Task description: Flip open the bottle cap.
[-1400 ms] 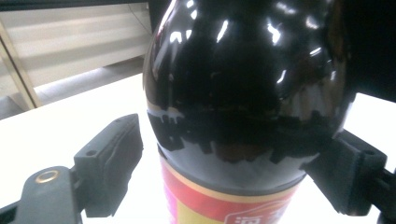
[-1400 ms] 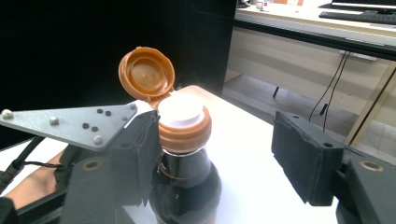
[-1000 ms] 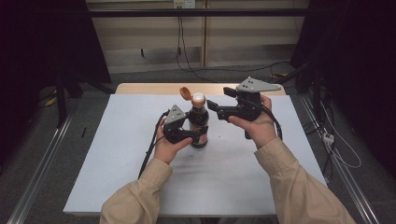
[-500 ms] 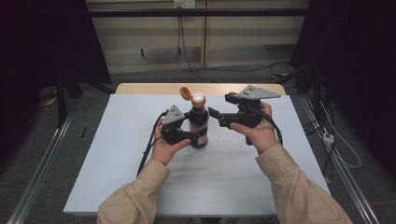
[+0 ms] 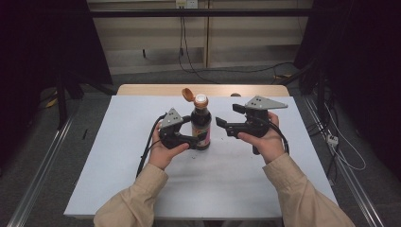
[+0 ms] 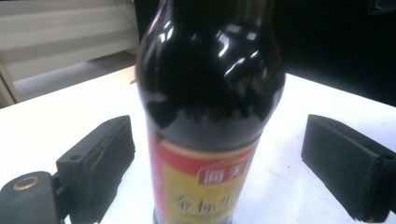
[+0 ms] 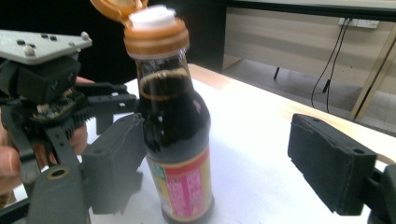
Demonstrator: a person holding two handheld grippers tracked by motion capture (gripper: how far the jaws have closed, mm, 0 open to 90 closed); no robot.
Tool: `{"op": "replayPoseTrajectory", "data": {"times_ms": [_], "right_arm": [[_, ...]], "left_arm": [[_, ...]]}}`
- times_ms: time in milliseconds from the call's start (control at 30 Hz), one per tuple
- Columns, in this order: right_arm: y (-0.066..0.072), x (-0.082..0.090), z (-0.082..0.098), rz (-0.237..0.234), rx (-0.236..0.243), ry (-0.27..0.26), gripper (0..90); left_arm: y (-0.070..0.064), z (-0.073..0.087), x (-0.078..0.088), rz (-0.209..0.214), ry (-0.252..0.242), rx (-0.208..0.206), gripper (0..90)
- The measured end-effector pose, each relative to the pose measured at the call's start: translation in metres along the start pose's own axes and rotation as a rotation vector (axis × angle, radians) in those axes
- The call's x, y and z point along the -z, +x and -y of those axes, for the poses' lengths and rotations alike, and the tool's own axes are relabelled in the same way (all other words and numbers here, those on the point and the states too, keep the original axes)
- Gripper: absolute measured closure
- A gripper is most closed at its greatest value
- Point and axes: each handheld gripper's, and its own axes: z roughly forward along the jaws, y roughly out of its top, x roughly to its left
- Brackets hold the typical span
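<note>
Dark sauce bottle (image 5: 201, 124) upright on the white worktop (image 5: 113, 156), a gripper at either side.

The left gripper (image 5: 193, 140) has its jaws spread around the bottle's labelled lower body; its own view shows a clear gap at each side, with neither pad touching the glass. The right gripper (image 5: 222, 124) is also spread, its tips just beside the bottle at shoulder height, seemingly apart from it. The orange flip cap (image 7: 116, 8) stands open above the white spout (image 7: 152, 15).

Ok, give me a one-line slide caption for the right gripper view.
Dark sauce bottle with its orange flip cap open, standing on the white table between the open right gripper jaws.
</note>
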Motion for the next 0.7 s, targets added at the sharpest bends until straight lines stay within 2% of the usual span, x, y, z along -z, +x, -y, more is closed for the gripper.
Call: {"op": "replayPoseTrajectory", "data": {"times_ms": [67,133,200,433,700], "right_arm": [[-0.001,0.001,0.005,0.002,-0.005,0.004,18.1],[-0.002,0.001,0.01,0.004,-0.006,0.009,17.4],[-0.003,0.001,0.014,0.008,-0.002,0.023,16.0],[-0.007,0.002,0.029,0.012,-0.017,0.027,14.8],[-0.01,0.009,0.039,0.019,-0.026,0.025,14.6]], "left_arm": [[0.002,0.003,0.002,-0.002,-0.002,0.012,9.0],[0.003,0.005,0.004,-0.008,0.018,0.025,8.7],[0.003,0.005,0.006,-0.014,0.032,0.021,8.2],[0.002,0.001,0.015,-0.01,0.026,0.0,8.1],[0.005,0.002,0.021,-0.011,0.035,0.006,7.4]]}}
